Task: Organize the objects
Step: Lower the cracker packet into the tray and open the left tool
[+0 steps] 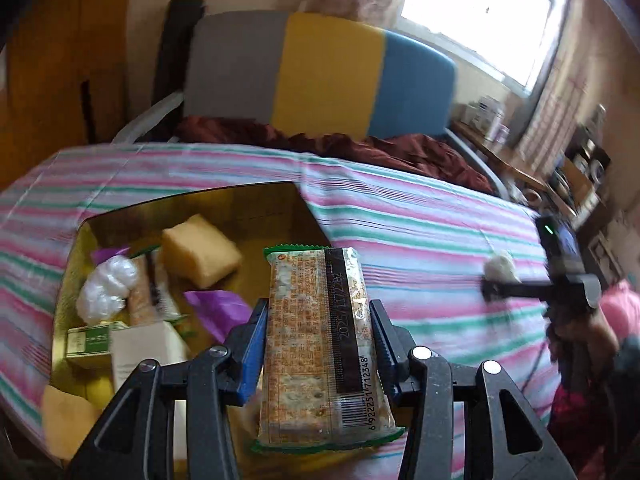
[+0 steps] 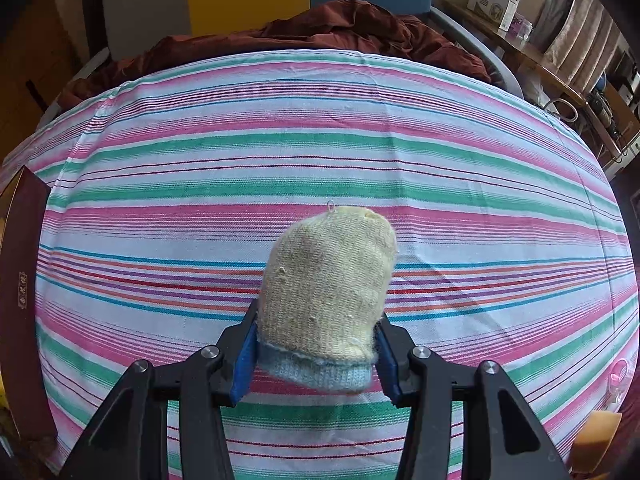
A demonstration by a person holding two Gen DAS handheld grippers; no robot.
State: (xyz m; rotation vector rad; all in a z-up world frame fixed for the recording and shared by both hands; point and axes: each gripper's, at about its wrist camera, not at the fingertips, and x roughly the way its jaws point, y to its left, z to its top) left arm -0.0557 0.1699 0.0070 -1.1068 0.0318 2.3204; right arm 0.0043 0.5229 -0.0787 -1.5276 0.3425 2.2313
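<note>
Now one cracker packet [image 1: 316,344], one sock [image 2: 328,292]

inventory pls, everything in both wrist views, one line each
cracker pack: 1, tan with green ends, clamped in left gripper.
sock: 1, cream with blue cuff, clamped in right gripper.
box: 1, gold inside, left on cloth, open.
snacks: several, yellow, white, purple, green, inside box.
cloth: 1, pink, green and white stripes, covering the surface.
blanket: 1, dark red, behind cloth.
chair: 1, grey, yellow, blue back, behind.
left gripper: 1, black, blue pads.
right gripper: 1, black, blue pads.
</note>
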